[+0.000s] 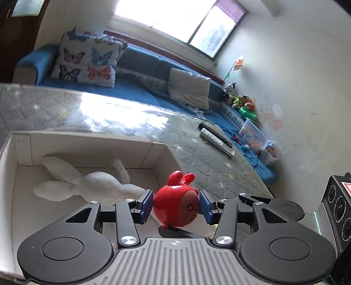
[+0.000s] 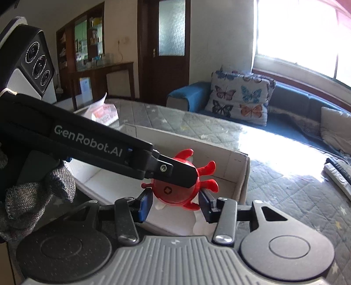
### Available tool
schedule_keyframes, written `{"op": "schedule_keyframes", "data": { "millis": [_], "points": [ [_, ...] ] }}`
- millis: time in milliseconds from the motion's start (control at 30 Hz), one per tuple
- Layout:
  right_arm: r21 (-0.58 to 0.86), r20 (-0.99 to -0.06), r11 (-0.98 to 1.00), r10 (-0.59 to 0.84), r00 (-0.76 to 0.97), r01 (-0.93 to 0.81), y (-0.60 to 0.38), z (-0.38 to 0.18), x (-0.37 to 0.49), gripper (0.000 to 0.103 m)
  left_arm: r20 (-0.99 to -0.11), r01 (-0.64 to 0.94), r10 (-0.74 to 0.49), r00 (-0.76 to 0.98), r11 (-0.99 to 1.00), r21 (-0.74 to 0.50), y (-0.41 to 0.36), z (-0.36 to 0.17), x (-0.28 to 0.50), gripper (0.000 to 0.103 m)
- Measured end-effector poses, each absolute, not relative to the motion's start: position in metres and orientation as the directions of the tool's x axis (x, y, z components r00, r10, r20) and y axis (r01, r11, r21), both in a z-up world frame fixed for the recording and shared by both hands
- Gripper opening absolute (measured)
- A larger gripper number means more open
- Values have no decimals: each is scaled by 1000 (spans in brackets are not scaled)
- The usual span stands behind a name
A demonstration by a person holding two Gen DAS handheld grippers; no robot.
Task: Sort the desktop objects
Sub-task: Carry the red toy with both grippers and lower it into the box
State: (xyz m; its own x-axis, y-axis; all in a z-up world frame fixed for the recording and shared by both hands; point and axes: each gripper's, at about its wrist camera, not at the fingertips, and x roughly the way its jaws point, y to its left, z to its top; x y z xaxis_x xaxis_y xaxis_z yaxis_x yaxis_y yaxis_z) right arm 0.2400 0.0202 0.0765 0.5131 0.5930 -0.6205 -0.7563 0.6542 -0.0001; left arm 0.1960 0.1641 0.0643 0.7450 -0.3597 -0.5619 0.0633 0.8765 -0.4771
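Both claws pinch one red toy: left claw (image 1: 176, 207), right claw (image 2: 175, 202), red toy (image 1: 175, 208) over the white box (image 1: 22, 149). White plush rabbit (image 1: 96, 184) already inside; remotes (image 1: 216, 137) remain on the far tabletop.

"GenRobot.AI", white lettering, on black side of left tool (image 2: 175, 175), right wrist view. Print on red-and-white packet (image 2: 103, 113) illegible.

Butterfly cushion (image 1: 87, 59) is leaning on the blue sofa (image 1: 140, 72) under the window (image 1: 175, 19); grey cushion (image 1: 189, 88) is sitting further along. Stuffed toys (image 1: 239, 98) and a clear storage bin (image 1: 255, 136) are crowding the far end. Wooden door (image 2: 164, 48) and cabinet (image 2: 92, 61) are standing behind.
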Motion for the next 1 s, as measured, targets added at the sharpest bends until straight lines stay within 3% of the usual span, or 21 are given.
{"op": "schedule_keyframes", "data": {
  "millis": [500, 1000],
  "points": [
    [-34, -730, 637, 511, 454, -770, 44, 39, 268, 48, -604, -26, -415, 681, 810, -586, 188, 14, 231, 49],
    [-36, -732, 644, 504, 459, -765, 42, 39, 271, 50, -628, -59, -395, 670, 815, -576, 186, 14, 229, 48]
  ]
}}
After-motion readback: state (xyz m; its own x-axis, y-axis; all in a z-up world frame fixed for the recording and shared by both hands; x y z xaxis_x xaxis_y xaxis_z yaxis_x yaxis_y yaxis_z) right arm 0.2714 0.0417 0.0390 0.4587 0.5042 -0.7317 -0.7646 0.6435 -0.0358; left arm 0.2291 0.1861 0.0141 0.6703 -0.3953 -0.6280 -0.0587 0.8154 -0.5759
